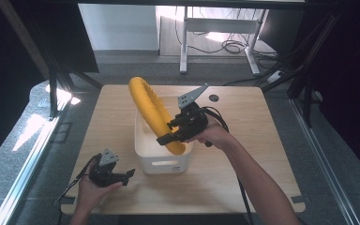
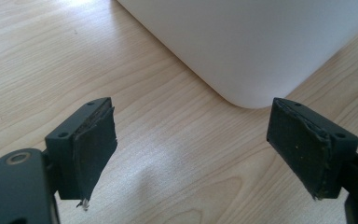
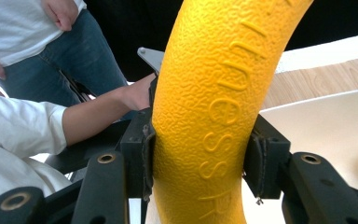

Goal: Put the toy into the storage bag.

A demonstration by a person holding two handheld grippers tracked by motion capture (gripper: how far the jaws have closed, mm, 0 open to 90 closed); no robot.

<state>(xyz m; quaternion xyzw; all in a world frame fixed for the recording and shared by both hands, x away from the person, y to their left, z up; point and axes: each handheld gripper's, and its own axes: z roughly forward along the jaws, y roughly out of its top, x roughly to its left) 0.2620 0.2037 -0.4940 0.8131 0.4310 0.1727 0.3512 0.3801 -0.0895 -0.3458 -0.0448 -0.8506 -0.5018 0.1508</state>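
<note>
Yellow and bumpy, a big foam ring is seen very close in the right gripper view, squeezed from both sides by the black jaws of the right tool. Raised letters are pressed into its skin. Behind it, a bare arm and a white sleeve are seen, and a second person in blue jeans is standing farther back.

From the high view, the ring is held tilted, with its low end inside a white bin and its top end sticking up above the rim. The right tool is clamped on the ring's lower part, just above the bin. The bin is set near the middle of a pale wooden worktop.

The left tool is held low at the near left corner of the worktop, just beside the bin but apart from it. In the left gripper view its jaws are spread wide over bare wood, with nothing between them, and the rounded corner of the bin is seen just ahead.
</note>
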